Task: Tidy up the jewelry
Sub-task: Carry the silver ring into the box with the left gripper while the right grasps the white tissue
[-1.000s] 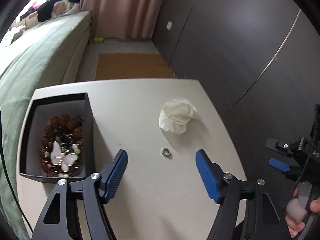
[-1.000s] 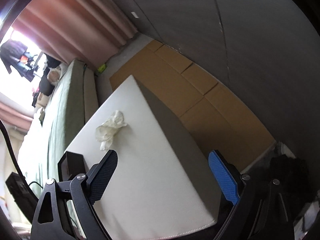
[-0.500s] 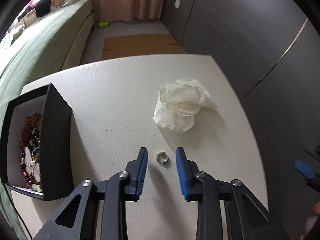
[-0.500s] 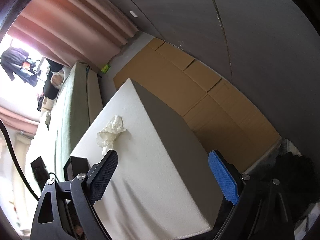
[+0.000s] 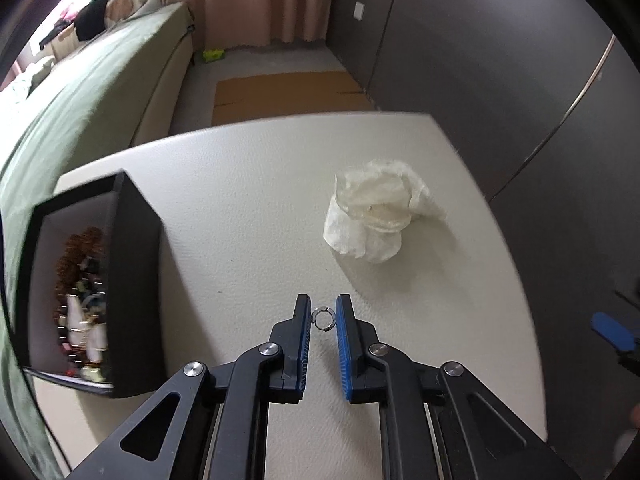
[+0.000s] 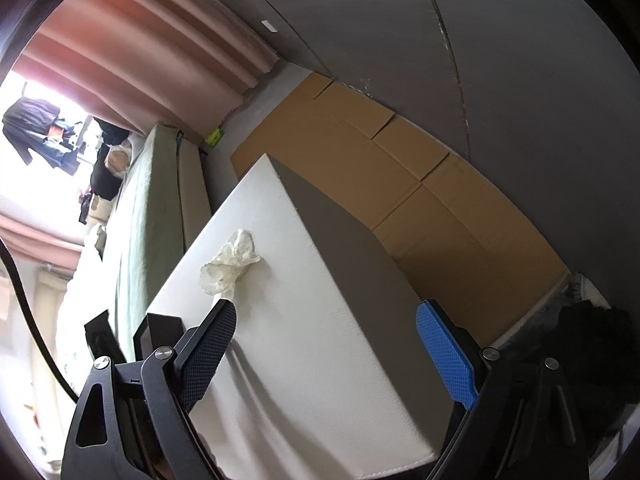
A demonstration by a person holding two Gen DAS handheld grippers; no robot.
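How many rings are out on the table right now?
1: a silver ring lies on the white table between the left gripper's nearly closed fingers. More could be hidden in the black box or under the crumpled tissue.

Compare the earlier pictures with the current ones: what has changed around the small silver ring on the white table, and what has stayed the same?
The left gripper came down to the small silver ring and narrowed its wide-open blue-padded jaws until they pinch it between the tips. The right gripper stays wide open and empty beside the white table. The crumpled white tissue and the black jewelry box of beads have not moved.
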